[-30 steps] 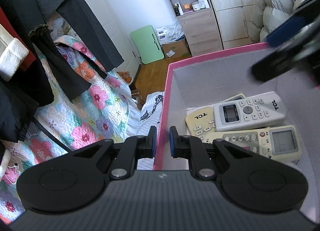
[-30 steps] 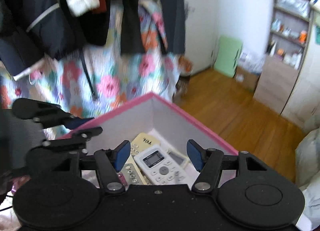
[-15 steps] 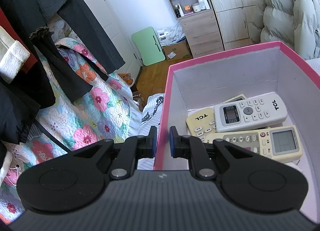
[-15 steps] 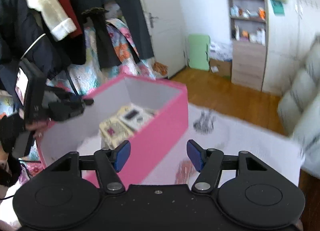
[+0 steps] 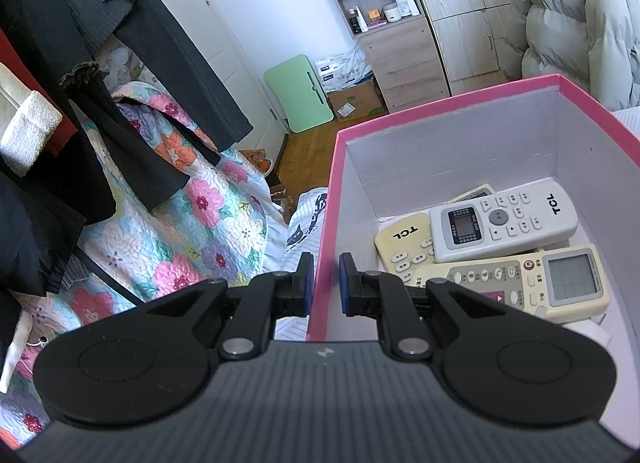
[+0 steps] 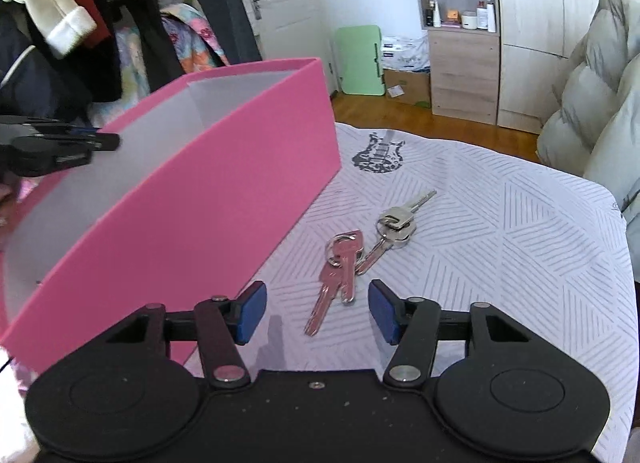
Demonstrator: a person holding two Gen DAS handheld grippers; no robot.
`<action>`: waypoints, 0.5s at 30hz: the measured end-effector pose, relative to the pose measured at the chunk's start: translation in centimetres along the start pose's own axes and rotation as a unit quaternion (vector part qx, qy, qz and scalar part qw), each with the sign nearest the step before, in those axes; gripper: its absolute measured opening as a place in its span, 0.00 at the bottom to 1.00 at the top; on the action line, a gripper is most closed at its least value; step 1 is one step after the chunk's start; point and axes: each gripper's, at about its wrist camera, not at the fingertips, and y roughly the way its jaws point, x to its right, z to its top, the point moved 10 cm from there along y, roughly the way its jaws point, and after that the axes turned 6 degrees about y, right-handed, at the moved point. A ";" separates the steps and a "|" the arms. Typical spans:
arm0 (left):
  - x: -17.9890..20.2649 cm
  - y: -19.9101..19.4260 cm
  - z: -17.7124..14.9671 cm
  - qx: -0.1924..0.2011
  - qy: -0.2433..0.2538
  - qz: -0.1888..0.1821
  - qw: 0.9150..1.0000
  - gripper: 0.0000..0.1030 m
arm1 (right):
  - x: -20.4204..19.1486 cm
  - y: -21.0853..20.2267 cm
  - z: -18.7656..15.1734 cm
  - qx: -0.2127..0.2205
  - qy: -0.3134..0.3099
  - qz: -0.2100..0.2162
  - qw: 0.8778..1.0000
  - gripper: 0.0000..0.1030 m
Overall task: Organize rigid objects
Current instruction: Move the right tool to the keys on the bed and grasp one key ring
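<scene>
Left wrist view: left gripper (image 5: 323,286) pinches the pink box (image 5: 448,101) wall, 3 remotes (image 5: 496,241) inside at 2 o'clock. Right gripper (image 6: 317,311) gapes wide; keys (image 6: 360,251) at 12 o'clock on the sheet (image 6: 500,231).

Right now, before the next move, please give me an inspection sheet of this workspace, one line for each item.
Surface: white cloth with grey stripes and a guitar print.
Job's things: pink box holding several remotes; a white TCL remote lies on top of a cream remote, with a beige remote nearest the camera. Two key bunches lie outside the box, a pinkish key bunch and a silver key bunch.
Clutter: nothing seen.
Grippers: left gripper shut on the pink box wall; right gripper open, empty, close to the pinkish keys.
Cables: nothing seen.
Surroundings: hanging clothes, floral quilt, green folding table, shelf unit, puffer coat.
</scene>
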 end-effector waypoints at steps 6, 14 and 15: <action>0.0 0.0 0.0 0.000 0.000 0.000 1.000 0.12 | 0.3 1.5 -0.1 0.008 -0.021 -0.046 0.999 0.11; 0.0 0.0 0.0 0.001 -0.003 -0.001 1.000 0.12 | -1.6 -1.9 -0.8 0.027 -0.015 -0.035 0.999 0.03; 0.1 0.0 0.0 0.001 -0.002 -0.001 1.000 0.12 | -1.7 -2.2 -1.0 0.024 -0.012 -0.034 0.999 0.03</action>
